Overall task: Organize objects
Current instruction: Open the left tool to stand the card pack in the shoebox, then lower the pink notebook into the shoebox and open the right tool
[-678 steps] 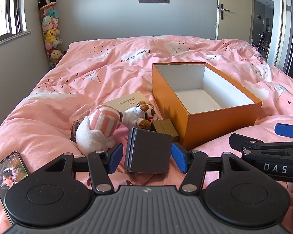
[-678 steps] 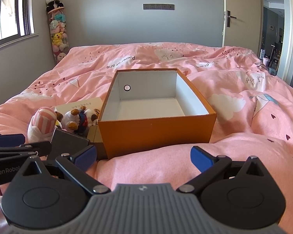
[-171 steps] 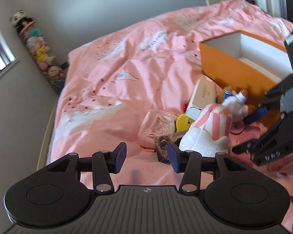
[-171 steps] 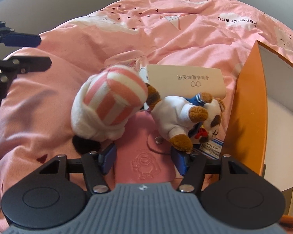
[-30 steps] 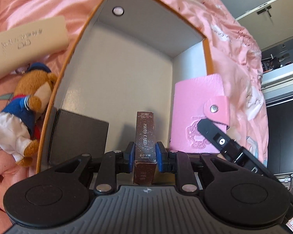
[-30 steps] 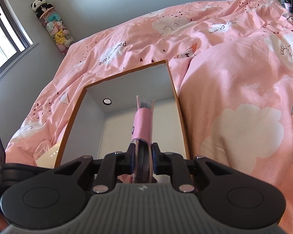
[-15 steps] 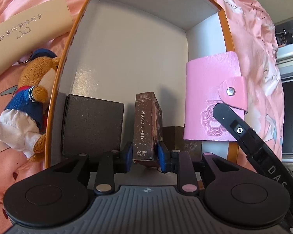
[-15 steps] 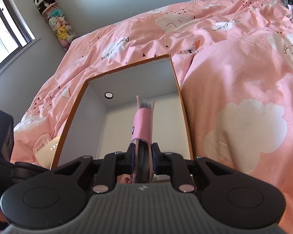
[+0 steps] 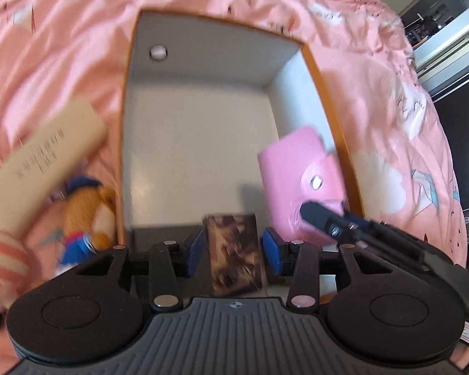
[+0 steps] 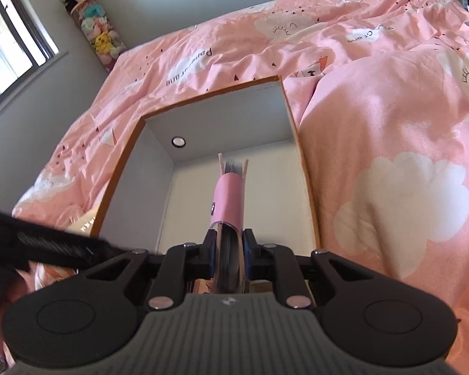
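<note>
1. The orange box (image 9: pixel 334 125) lies open-topped on the pink duvet (image 9: pixel 390 125), straight ahead of both tools. Its inside is white, with a round hole (image 9: pixel 158 52) in the far wall.

2. The left gripper (image 9: pixel 231 247) hangs over the near end of the box with its blue pads (image 9: pixel 271 251) spread. A brown card pack (image 9: pixel 233 250) stands between them with a gap on each side, so neither pad touches it. The view is blurred, and the pack's lower end is hidden behind the tool body.

3. Just left of that pack, inside the box against the near wall, sits a dark box (image 9: pixel 164 234); only its top edge shows.

4. The right gripper (image 10: pixel 229 248) is pressed together on the near end of a pink card wallet (image 10: pixel 229 200), held on edge and pointing away along the fingers. The wallet hangs above the open box, toward its right side.

5. In the left view the same wallet (image 9: pixel 300 181) shows its flat face, snap flap to the right, ahead and right of the left gripper, next to the right wall; the right tool's finger (image 9: pixel 325 218) crosses its lower corner.

6. Outside the box, left of the left gripper, a cream booklet (image 9: pixel 43 162) lies on the duvet with a teddy bear in blue (image 9: pixel 84 218) nearer and a pink-striped plush (image 9: pixel 3 259) at the frame edge.
</note>
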Tool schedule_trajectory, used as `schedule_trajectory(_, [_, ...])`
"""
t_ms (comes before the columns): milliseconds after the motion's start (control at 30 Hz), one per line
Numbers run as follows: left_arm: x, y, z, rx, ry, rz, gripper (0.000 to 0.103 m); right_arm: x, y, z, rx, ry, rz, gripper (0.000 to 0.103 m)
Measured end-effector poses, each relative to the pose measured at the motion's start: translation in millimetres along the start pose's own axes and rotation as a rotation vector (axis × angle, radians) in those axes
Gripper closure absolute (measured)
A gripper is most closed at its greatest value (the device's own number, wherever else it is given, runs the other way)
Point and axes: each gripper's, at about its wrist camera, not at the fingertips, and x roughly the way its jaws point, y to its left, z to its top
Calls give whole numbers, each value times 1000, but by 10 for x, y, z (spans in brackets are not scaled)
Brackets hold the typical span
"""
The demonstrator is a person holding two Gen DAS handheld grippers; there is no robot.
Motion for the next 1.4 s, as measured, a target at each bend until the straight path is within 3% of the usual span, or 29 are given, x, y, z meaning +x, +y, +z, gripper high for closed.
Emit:
schedule_trajectory(167, [-162,180,139,-17,-87,-28,55,166,166,81,-147,29,-112,85])
schedule_trajectory(300, [-330,349,181,-55,-198,-54,55,325,168,155,-172,52,-122,85])
schedule_trajectory(400, [-434,499,198,-87,-250,-46,55,446,227,160,-208,68,-158,86])
schedule_trajectory(500, [-492,623,228,-113,-286,-35,55,517,260,140,-194,100,-139,85])
schedule_trajectory(700, [-385,834,240,-143,-263,-34,55,491,288,163,-112,133,-83,86])
schedule_trajectory(833, [-374,886,222,-149,-274,-51,55,442,397,185,-130,104,-135,86])
schedule_trajectory(967, [-343,926,222,-163,-278,-49,60,410,542,242,-27,70,-43,86])
schedule_trajectory(1067, [-297,961,204,-184,-270,-73,63,512,757,243,-19,37,-39,86])
schedule_trajectory(1400, [-221,1168,171,-268,-255,-85,66,906,1041,176,-61,95,-46,85])
